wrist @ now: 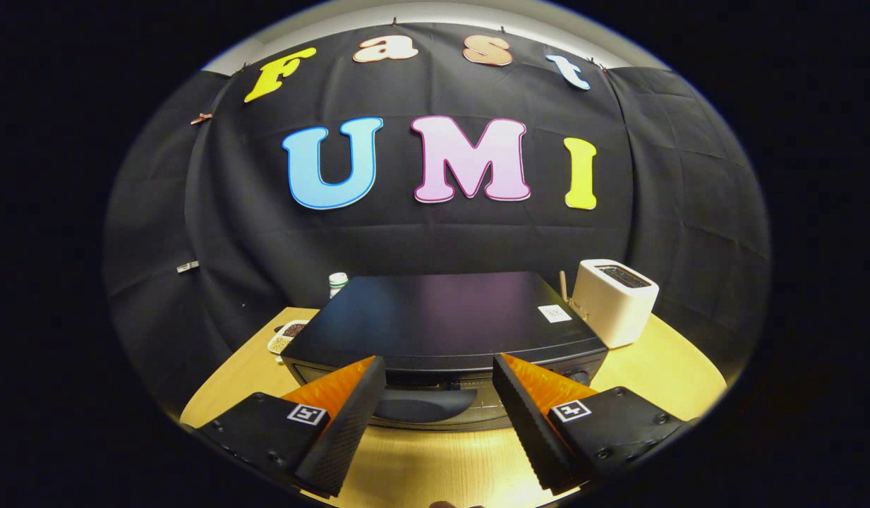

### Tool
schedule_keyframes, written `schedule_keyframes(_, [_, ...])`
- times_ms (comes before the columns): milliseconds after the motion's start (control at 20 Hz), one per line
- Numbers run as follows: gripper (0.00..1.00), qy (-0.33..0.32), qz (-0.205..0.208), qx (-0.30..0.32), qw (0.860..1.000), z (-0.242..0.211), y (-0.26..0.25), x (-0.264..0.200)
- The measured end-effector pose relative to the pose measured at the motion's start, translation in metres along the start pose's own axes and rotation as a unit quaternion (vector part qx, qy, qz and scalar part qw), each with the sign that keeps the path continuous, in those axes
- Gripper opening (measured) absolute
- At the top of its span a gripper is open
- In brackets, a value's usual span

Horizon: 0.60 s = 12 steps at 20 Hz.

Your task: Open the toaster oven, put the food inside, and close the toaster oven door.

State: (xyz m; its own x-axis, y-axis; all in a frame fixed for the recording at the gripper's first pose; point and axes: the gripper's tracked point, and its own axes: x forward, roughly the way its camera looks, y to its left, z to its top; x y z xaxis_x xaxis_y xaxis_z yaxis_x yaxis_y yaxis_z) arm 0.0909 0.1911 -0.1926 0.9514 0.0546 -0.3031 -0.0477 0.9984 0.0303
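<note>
Black toaster oven (442, 317) sits just ahead of the spread gripper (438, 377), door handle (424, 403) between its fingers.

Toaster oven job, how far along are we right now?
Nothing looks done yet: the toaster oven door looks shut, its handle just ahead between the open gripper fingers. In hand: lining up on the handle. Left: opening the door, loading food, closing it.

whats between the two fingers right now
In the gripper view, the open gripper frames the oven door handle; the fingers touch nothing, bare table nearer.
</note>
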Motion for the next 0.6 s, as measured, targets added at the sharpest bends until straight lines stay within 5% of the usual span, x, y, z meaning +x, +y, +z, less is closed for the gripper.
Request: schedule_keyframes(600, [1.00,0.035,0.011,-0.019,0.999,-0.023,0.013,0.001])
